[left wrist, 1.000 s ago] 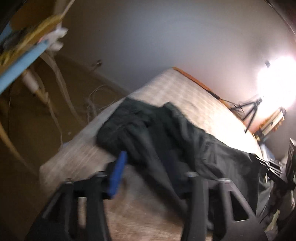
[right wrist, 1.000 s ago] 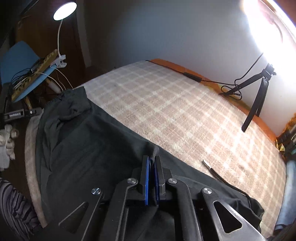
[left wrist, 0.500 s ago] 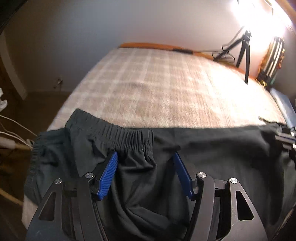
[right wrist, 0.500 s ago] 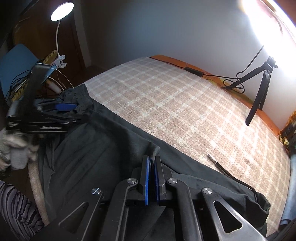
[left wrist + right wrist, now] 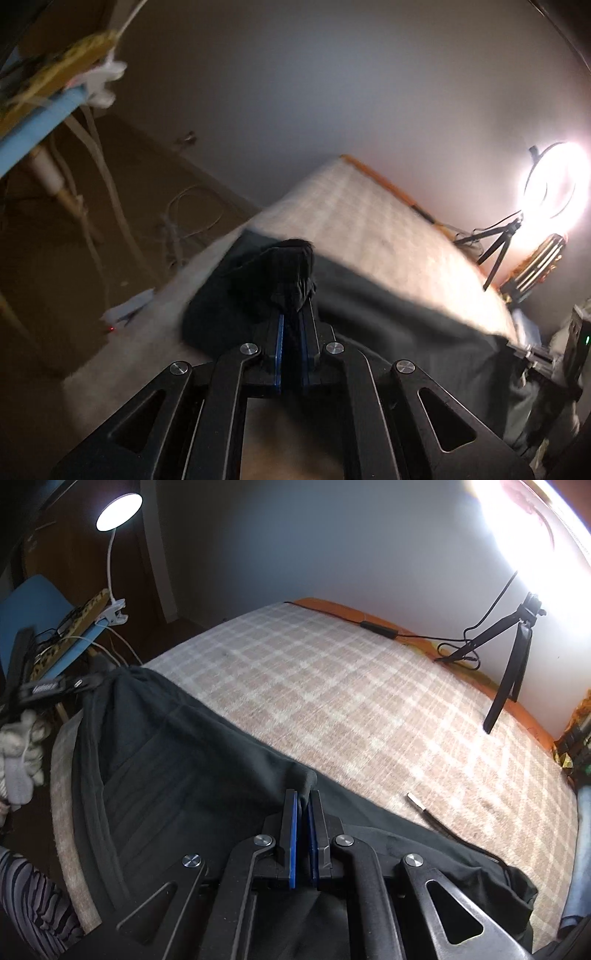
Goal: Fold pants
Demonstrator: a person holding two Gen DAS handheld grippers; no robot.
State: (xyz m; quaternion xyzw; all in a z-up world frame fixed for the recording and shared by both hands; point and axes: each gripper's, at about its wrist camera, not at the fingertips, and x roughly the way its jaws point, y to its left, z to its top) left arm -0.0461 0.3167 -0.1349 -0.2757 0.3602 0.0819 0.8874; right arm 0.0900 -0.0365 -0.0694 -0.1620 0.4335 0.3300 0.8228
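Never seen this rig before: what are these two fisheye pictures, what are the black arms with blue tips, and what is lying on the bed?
There is no robot. A person holds hand tongs, one per hand, each with a camera looking along its fingers. One picture comes from the left tongs, the other from the right tongs. Dark pants lie across a bed with a plaid cover. Both tongs are shut on pants fabric. On the cover also stand a small tripod and a loose cable.
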